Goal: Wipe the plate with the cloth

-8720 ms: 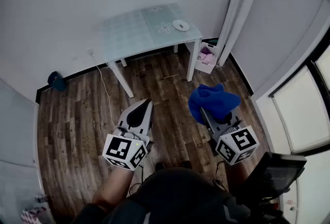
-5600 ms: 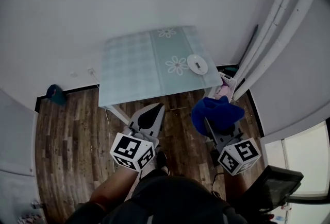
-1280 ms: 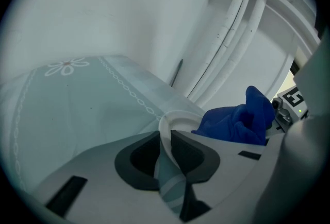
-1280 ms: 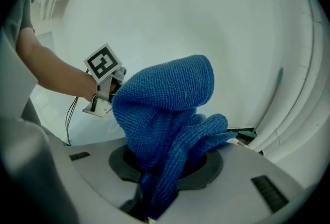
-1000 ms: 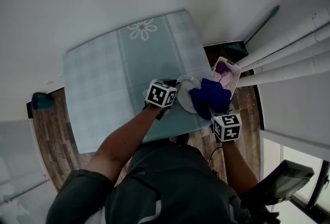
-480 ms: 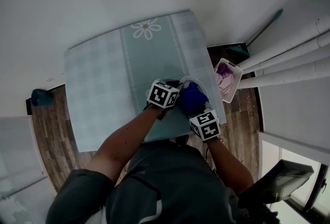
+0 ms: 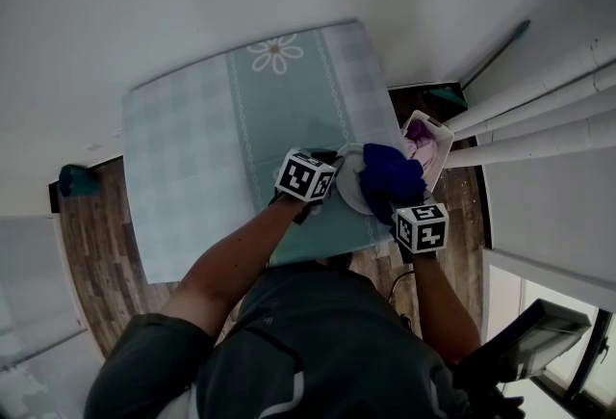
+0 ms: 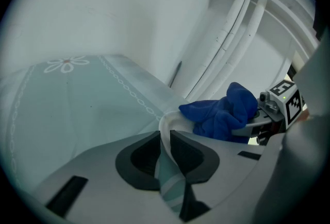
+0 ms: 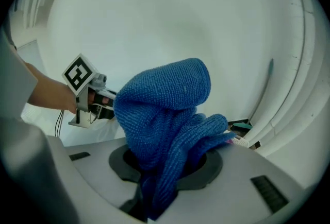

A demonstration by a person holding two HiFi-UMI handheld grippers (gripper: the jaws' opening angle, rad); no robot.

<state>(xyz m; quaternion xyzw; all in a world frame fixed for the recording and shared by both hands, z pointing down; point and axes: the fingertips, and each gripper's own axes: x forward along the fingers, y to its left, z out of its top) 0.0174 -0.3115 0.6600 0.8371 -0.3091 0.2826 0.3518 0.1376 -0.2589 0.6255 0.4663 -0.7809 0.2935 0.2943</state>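
1. Head view: soft, even, cool daylight, brightest toward 4 o'clock. Strong fisheye bends straight lines near the edges.
2. Left gripper view: a round picture with black corners. The table (image 8: 77, 99) looks pale and hazy, and the plate (image 8: 165, 133) rim nearest the lens is blurred.
3. Right gripper view: the cloth (image 9: 165, 109) is sharp, its weave visible. The wall (image 9: 154, 12) is washed out, and the rim is darkly vignetted.

Left gripper (image 8: 164, 147) jaws on plate (image 8: 165, 126), right gripper (image 9: 161, 169) on cloth (image 9: 165, 104).
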